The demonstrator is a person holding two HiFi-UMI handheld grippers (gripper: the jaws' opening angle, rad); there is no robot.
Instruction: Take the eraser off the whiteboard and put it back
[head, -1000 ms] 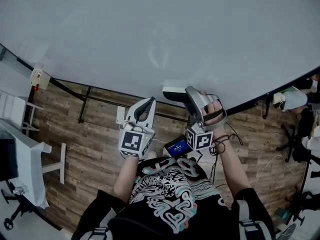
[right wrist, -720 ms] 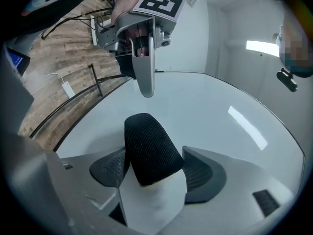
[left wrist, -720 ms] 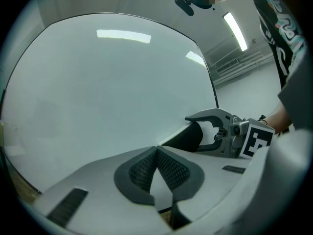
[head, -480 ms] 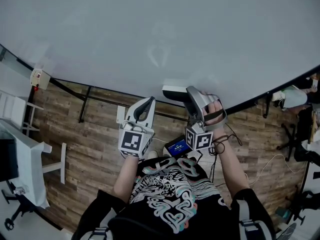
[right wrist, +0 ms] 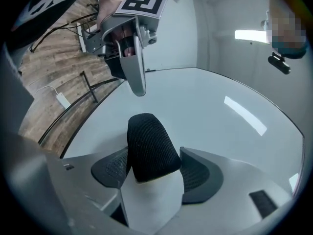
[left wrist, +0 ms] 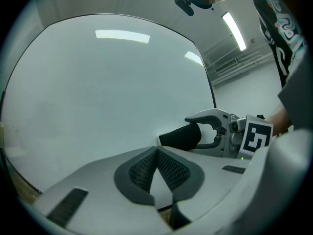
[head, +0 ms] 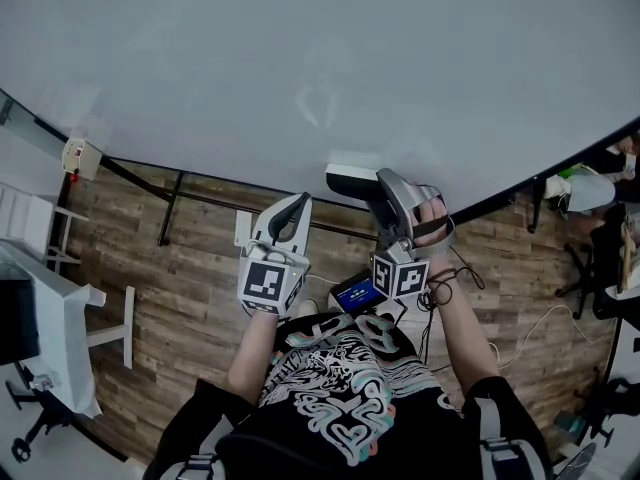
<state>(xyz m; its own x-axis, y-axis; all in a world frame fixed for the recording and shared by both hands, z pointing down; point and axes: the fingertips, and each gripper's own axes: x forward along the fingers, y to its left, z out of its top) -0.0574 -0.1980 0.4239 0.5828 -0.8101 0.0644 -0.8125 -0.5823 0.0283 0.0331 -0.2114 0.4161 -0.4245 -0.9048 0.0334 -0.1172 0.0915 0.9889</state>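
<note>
Wood floor [head: 180,268] lies open at 8 o'clock. At 12, on the whiteboard's [head: 320,58] lower edge, your right gripper [head: 383,180] has just been closing and clasps the eraser [right wrist: 149,146]. Your left gripper [head: 298,203] is closed and empty.

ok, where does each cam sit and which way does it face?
Head view: on the person's head, looking steeply down at the whiteboard and floor; shows torso, arms, left tool, right tool.
Left gripper view: on the left tool, facing the whiteboard over shut jaws; right tool at right.
Right gripper view: on the right tool, facing the whiteboard; jaws have just been closing, eraser between them.
Shared: both gripper views show the eraser.
</note>
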